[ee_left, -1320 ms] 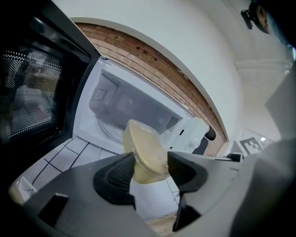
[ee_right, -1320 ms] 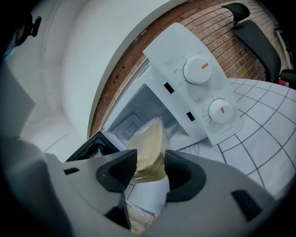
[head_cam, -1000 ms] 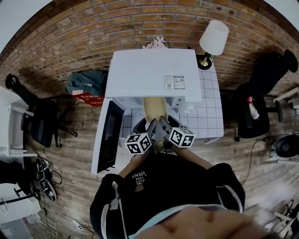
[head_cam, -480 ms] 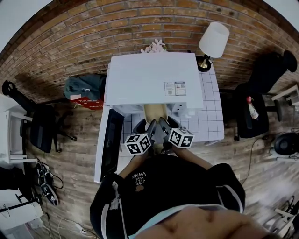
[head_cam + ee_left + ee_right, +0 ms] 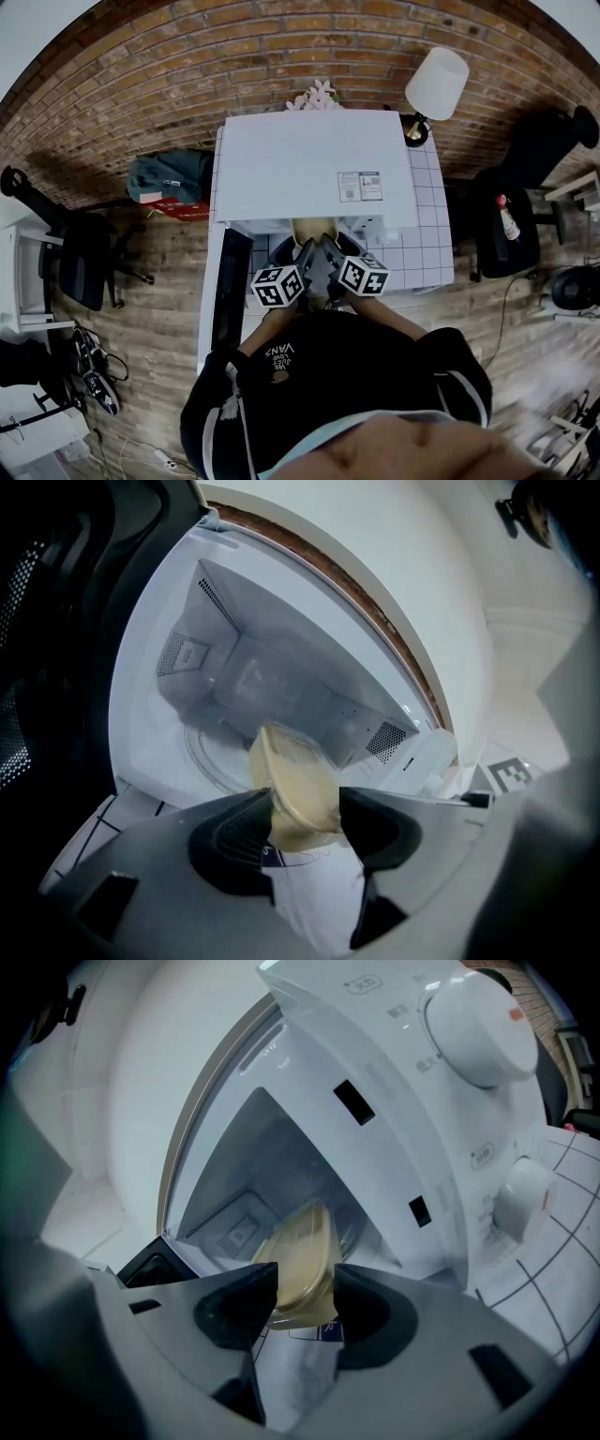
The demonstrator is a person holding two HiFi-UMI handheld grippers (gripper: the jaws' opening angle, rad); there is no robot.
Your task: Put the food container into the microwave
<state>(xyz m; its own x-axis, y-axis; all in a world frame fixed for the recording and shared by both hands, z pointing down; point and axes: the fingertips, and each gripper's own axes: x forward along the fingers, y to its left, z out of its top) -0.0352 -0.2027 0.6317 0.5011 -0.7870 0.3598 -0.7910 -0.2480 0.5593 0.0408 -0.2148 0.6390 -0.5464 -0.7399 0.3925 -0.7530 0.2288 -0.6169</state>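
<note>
Container (image 5: 292,789) was pinched from two sides by left gripper (image 5: 305,806) and right gripper (image 5: 307,1283), each pair of jaws closed on its near edge. It hung at the open mouth of the microwave (image 5: 314,159), whose door (image 5: 230,291) stood swung out left.

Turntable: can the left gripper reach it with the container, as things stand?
Probably yes. The door stands open, nothing shows on the turntable, and the left gripper holds the container at the cavity's mouth.
</note>
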